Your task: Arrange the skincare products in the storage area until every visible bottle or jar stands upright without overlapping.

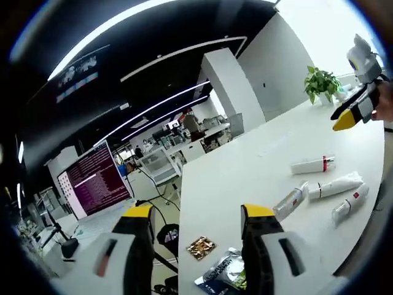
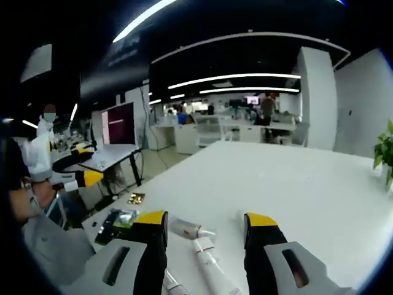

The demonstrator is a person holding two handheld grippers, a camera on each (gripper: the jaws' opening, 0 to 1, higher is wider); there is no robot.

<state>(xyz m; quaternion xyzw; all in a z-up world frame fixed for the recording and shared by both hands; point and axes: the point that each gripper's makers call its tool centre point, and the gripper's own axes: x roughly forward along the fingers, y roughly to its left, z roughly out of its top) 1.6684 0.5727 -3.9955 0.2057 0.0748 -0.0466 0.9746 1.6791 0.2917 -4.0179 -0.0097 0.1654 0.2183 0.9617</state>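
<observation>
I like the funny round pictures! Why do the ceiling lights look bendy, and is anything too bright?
Left gripper view: the fisheye lens bends the ceiling light strips into arcs and the window area top right glares white. Right gripper view: the strips curve too, and the white table looks evenly lit, slightly soft.

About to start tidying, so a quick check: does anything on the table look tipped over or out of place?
Yes. Four white tubes lie flat on the white table, scattered at different angles, none upright. Two foil packets sit near the table edge. Both grippers are open and empty.
</observation>
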